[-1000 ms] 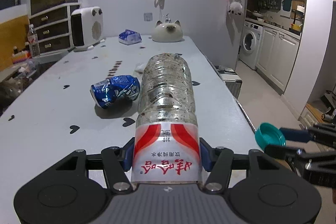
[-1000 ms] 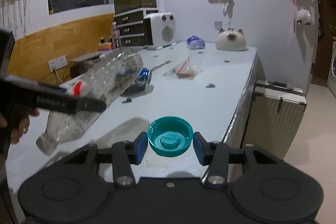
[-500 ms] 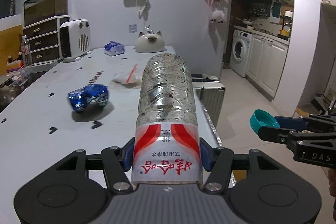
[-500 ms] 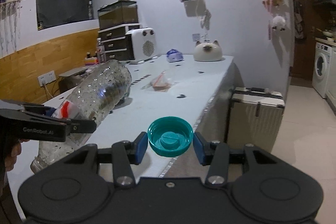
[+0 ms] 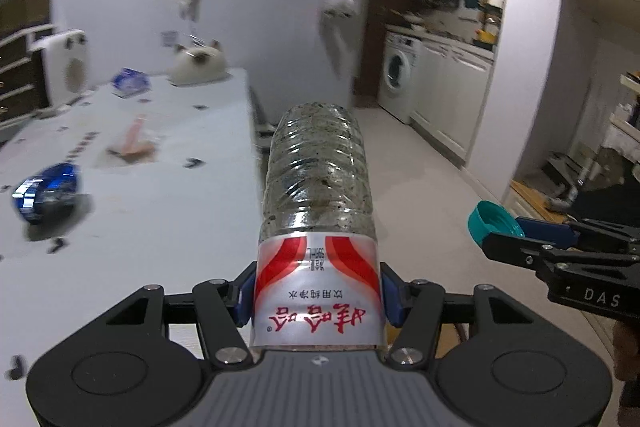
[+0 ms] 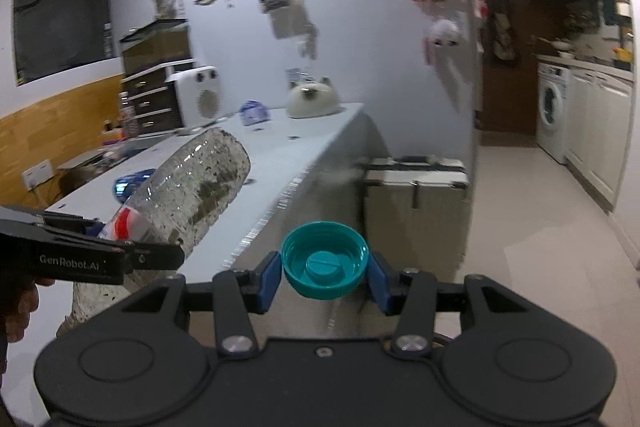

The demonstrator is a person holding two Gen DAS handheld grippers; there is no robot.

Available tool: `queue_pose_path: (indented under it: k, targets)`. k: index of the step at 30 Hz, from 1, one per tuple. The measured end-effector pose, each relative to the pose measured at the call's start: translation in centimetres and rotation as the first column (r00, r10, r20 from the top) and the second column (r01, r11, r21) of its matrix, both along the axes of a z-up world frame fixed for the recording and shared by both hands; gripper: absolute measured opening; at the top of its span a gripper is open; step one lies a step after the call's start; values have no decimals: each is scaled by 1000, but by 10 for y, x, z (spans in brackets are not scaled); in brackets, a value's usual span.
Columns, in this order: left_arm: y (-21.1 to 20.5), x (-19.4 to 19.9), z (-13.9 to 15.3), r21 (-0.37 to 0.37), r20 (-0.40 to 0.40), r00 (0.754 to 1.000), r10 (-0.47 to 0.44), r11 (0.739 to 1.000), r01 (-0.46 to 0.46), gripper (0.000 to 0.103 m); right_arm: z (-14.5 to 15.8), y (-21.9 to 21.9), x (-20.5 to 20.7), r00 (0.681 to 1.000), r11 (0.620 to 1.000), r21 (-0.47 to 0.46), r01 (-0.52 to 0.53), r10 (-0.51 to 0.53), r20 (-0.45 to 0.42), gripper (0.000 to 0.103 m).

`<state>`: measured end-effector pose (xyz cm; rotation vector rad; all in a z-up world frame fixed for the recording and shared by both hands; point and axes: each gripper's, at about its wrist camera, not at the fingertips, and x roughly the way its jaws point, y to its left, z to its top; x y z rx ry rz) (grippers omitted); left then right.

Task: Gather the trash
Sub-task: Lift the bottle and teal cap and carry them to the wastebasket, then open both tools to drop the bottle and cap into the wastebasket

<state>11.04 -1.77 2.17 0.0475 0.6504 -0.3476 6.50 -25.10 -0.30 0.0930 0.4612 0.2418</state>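
Note:
My left gripper (image 5: 316, 297) is shut on a dirty clear plastic bottle (image 5: 318, 187) with a red and white label, base pointing forward, held in the air past the table's right edge. The bottle also shows in the right wrist view (image 6: 192, 191) at the left. My right gripper (image 6: 324, 273) is shut on a teal bottle cap (image 6: 325, 258), open side up; the cap shows in the left wrist view (image 5: 490, 223) to the right of the bottle. A crushed blue can (image 5: 46, 193) and a clear plastic wrapper (image 5: 134, 143) lie on the white table (image 5: 160, 211).
A cat-shaped white object (image 5: 198, 67), a blue packet (image 5: 130, 81) and a white heater (image 5: 64, 67) stand at the table's far end. A silver suitcase (image 6: 416, 199) stands on the floor beside the table. A washing machine (image 5: 398, 75) and white cabinets line the kitchen at the right.
Both grippers have swung right, away from the table toward the open floor, still holding the bottle and the cap. The can and wrapper have slid to the left in view.

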Motion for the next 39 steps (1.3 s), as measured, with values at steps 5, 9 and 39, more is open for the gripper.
queue_pose_path:
  k: [5,9,39]
  targets:
    - [-40,19,-21,5,-75,994,-81,997,81,60,-16,-35,1,997,997,11,72,-71,-39,48]
    - [-72,36,-46,22,-162,976,-144,988,150,60,-32,-59,2,990,992,22,123,-122,-76,48]
    - [-192,129,-238,95,-699,663,-268,884,458,97,-148,-123,58,911,966,58,250,-215,-352,48]
